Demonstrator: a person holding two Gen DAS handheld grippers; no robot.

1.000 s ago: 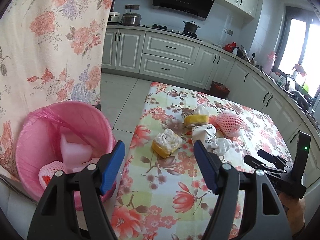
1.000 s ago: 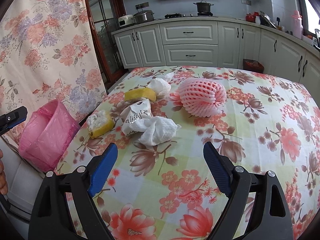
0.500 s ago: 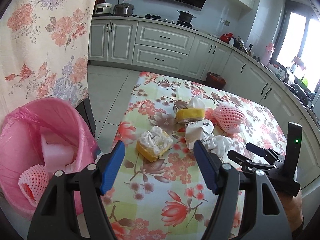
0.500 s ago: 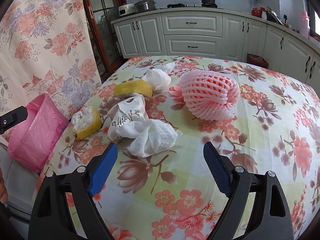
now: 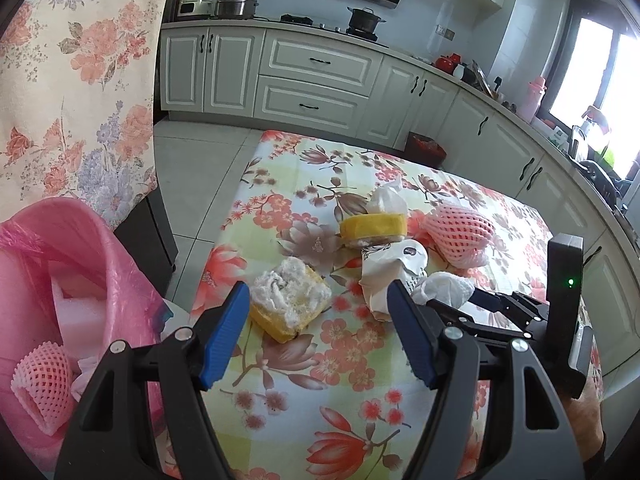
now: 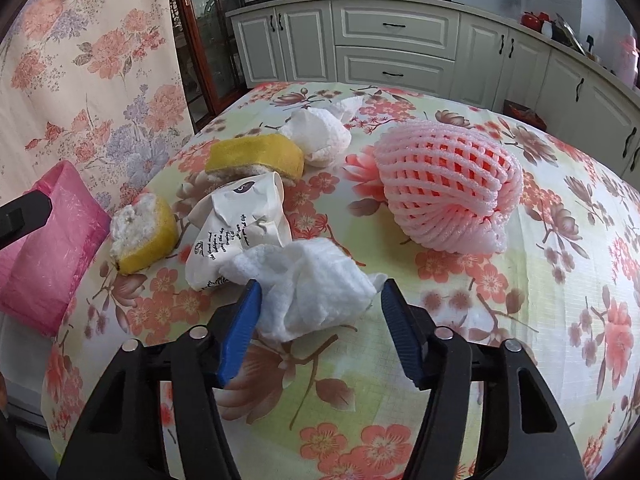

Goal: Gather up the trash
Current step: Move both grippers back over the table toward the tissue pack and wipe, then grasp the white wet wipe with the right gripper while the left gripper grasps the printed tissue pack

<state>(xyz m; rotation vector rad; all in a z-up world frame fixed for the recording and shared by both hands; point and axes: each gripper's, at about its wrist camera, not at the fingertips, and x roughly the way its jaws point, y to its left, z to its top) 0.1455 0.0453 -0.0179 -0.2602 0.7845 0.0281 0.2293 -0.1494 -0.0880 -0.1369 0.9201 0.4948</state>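
Trash, 6 pieces, clustered on your table [image 6: 520,360] near the pink bin [image 5: 52,280]. Right gripper [image 6: 318,328]: jaws open, straddling the crumpled tissue [image 6: 312,292], ready to pinch. Left gripper [image 5: 318,332]: jaws open, empty, facing the yellow sponge [image 5: 288,304].

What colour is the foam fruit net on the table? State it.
Pink, with a white sheen; the foam fruit net shows best in the right wrist view.
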